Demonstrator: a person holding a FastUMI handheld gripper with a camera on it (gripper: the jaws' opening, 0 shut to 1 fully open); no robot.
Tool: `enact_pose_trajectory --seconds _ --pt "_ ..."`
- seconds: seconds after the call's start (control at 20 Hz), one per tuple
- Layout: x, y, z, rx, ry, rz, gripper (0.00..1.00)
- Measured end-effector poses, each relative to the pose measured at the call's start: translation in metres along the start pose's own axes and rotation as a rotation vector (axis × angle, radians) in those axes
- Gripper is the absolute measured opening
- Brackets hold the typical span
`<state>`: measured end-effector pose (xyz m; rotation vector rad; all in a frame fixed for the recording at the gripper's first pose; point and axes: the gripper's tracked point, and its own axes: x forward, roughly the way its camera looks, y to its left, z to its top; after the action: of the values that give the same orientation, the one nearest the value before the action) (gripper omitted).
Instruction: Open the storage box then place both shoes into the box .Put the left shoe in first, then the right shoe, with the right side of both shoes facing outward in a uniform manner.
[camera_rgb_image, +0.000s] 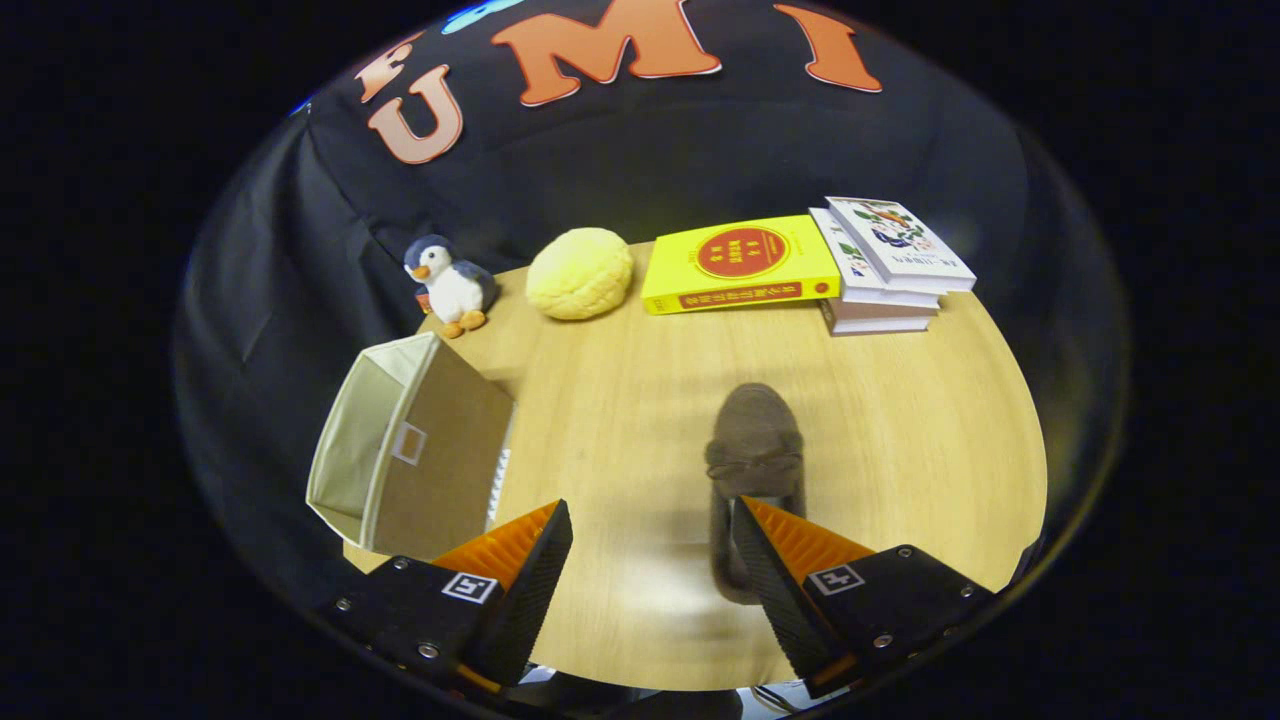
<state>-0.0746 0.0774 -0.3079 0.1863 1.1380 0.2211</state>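
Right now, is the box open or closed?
Open. The storage box has no lid on; its pale inside shows. The gripper is open, and one shoe lies by its right finger.

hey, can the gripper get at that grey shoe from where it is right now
Probably yes. The gripper is open, and the grey shoe lies on the wooden table just ahead, its heel end beside one finger rather than between both. Nothing blocks it; a small sideways shift should centre it.
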Motion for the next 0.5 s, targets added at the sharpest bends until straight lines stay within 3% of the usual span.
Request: enact_pose_trajectory --seconds 0.25,0.5 --pt "0.019 -0.06 -0.021 -0.076 0.027 -0.098 0.91" --pt "0.056 -0.086 -0.029 -0.124 0.049 -0.122 0.83"
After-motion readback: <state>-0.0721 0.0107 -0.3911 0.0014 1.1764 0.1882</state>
